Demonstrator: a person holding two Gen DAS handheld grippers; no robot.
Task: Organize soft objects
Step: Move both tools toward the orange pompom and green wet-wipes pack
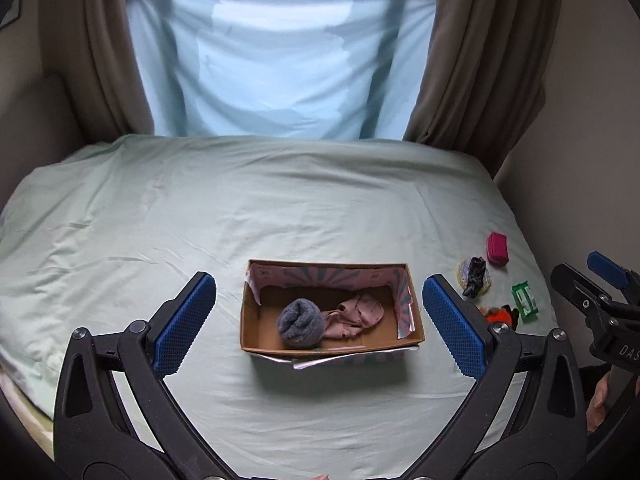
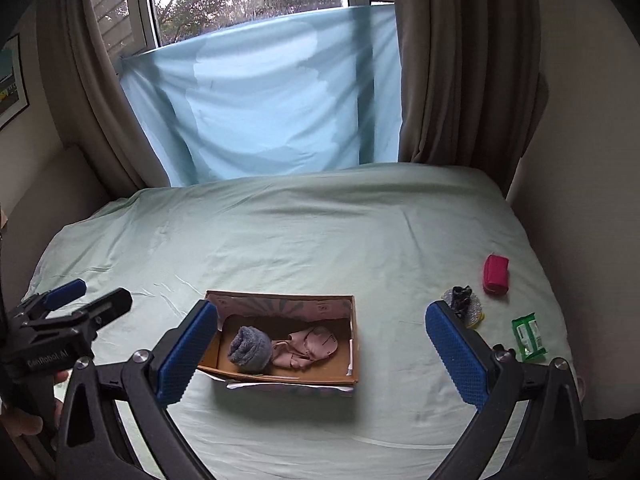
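Note:
A cardboard box (image 1: 408, 332) (image 2: 354, 336) sits on the bed. Inside lie a rolled grey sock (image 1: 301, 323) (image 2: 250, 348) and a pink cloth (image 1: 356, 316) (image 2: 308, 346). My left gripper (image 1: 320, 324) is open and empty, its blue pads either side of the box from above. My right gripper (image 2: 324, 356) is open and empty, hovering over the box and the bed to its right. To the right lie a black scrunchie (image 1: 475, 276) (image 2: 461, 299) on a round pad, a pink pouch (image 1: 497, 248) (image 2: 495, 274), a green packet (image 1: 525, 301) (image 2: 529, 336) and an orange soft item (image 1: 500, 315).
The pale green bed sheet (image 1: 280, 208) (image 2: 320, 232) spreads wide behind and left of the box. A blue cloth (image 1: 280, 60) hangs over the window between brown curtains (image 1: 476, 60). A wall runs close along the bed's right edge.

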